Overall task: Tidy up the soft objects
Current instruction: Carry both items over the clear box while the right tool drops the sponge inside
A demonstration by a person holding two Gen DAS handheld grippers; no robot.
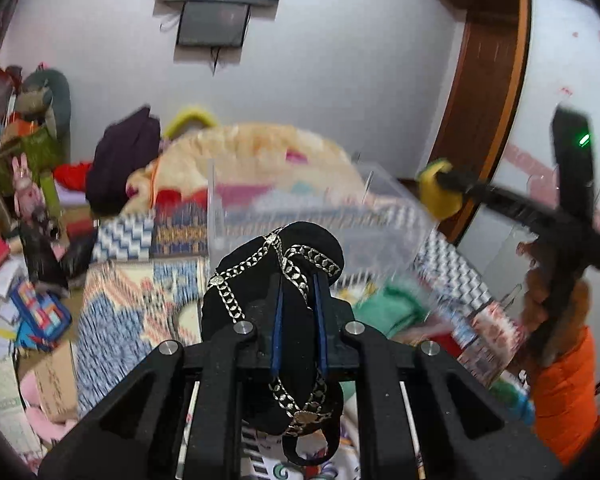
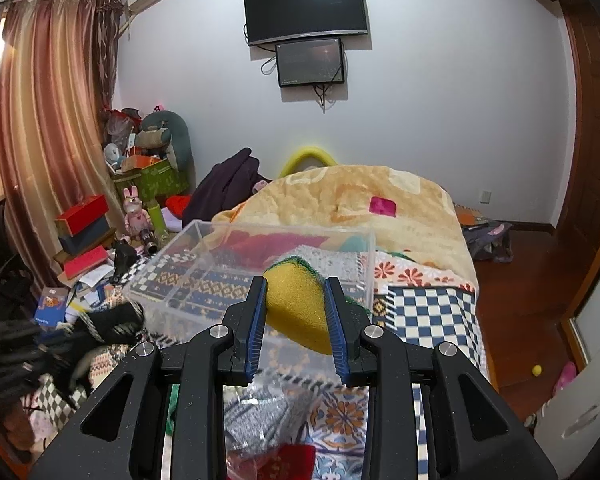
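Observation:
My left gripper (image 1: 299,280) is shut on a black cloth pouch with silver chain trim (image 1: 260,272), held above the patterned bedspread, just in front of a clear plastic box (image 1: 320,208). My right gripper (image 2: 296,286) is shut on a yellow sponge with a green scouring side (image 2: 298,304), held near the box's front right corner (image 2: 260,264). The right gripper with the sponge also shows in the left wrist view (image 1: 440,192), to the right of the box.
A peach quilt (image 2: 360,196) is heaped behind the box. A green cloth (image 1: 388,304) and other soft items lie on the bed below. Boxes, a pink rabbit toy (image 2: 134,210) and papers clutter the floor at left. Wooden doors (image 1: 484,92) stand at right.

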